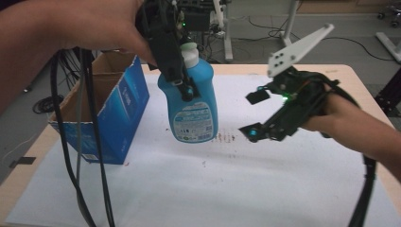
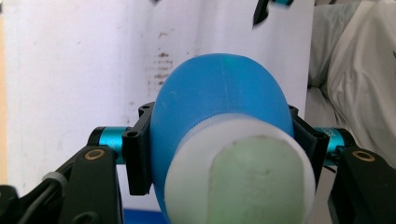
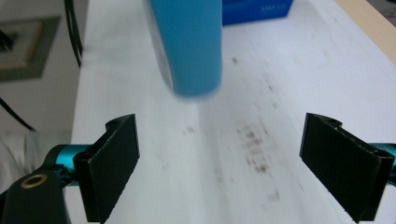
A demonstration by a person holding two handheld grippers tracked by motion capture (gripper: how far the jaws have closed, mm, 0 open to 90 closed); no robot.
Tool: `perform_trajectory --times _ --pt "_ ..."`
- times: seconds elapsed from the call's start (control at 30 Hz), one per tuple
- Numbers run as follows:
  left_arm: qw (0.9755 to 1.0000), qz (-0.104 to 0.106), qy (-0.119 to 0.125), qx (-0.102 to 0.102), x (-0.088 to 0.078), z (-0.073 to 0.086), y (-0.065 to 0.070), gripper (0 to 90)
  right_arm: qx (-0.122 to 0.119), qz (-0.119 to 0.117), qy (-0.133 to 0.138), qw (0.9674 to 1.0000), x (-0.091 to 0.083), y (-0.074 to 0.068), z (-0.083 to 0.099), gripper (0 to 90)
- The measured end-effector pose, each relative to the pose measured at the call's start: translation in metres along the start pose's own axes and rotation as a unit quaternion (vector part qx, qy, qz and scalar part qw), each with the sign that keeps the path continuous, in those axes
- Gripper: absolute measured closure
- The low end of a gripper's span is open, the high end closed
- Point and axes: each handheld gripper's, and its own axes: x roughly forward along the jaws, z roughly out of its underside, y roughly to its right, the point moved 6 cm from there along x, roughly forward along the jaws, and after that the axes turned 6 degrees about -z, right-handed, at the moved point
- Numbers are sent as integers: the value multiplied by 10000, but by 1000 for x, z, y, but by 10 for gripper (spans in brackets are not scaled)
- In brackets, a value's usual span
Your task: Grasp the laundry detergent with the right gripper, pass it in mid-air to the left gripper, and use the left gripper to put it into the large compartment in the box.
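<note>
A blue bottle [image 1: 191, 106] with a white cap [image 1: 189, 49] and a printed label hangs above the white sheet, slightly tilted. My left gripper [image 1: 182, 80] comes down from above and is shut on the bottle's upper body. In the left gripper view the black pads [image 2: 137, 151] press both sides of the bottle [image 2: 219, 98] just below its cap [image 2: 243, 177]. My right gripper [image 1: 254, 115] is to the right of the bottle, open, with nothing between its jaws. In the right gripper view its gripper [image 3: 219, 163] faces the bottle's base [image 3: 189, 42], which is blurred and some way off.
An open cardboard box [image 1: 113, 109] with a blue printed side stands at the table's left, close to the bottle. A white sheet [image 1: 236, 184] covers the wooden table, with brown stains [image 1: 224, 137] below the bottle. Black cables [image 1: 90, 156] hang at the left.
</note>
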Motion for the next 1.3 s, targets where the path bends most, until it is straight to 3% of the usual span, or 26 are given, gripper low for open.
perform_trajectory --times 0.13,0.2,0.27,0.33,0.43,0.47,0.6,0.7,0.8,1.0,1.13,1.17,1.2,1.3 --pt "9995 -143 -102 -271 -16 8 -7 379 11 -154 -506 9986 -15 0 11 114" --pt "9989 -176 -161 -399 -23 13 -10 379 192 -175 -778 9966 -21 1 18 112" --pt "9983 -212 -187 -504 -31 17 -13 378 329 -58 -1009 9943 -26 4 25 8" --pt "9975 -253 -202 -622 -38 21 -16 378 382 -25 -1224 9917 -34 6 32 8" --pt "9960 -338 -205 -803 -50 29 -20 378 334 103 -1348 9903 -45 7 40 9" --pt "9955 -352 -194 -854 -55 32 -22 378 377 7 -1395 9895 -51 5 43 9" --pt "9931 -427 -167 -1080 -70 45 -28 378 418 60 -1585 9865 -65 5 55 9" --pt "9911 -496 -196 -1222 -82 56 -32 379 546 320 -1749 9825 -73 8 64 10" --pt "9894 -531 -187 -1336 -94 67 -35 378 712 286 -1804 9806 -79 10 70 14" --pt "9845 -607 -195 -1632 -109 95 -40 379 718 276 -1865 9794 -81 12 75 14" --pt "9806 -661 -170 -1836 -118 114 -42 379 731 244 -1807 9805 -83 14 76 14" --pt "9806 -661 -170 -1836 -118 114 -42 379 731 244 -1807 9805 -83 14 76 14" --pt "9785 -701 -165 -1932 -123 124 -42 379 727 268 -1790 9808 -83 15 76 14" --pt "9757 -745 -175 -2053 -129 137 -43 379 739 250 -1782 9809 -84 17 76 14"
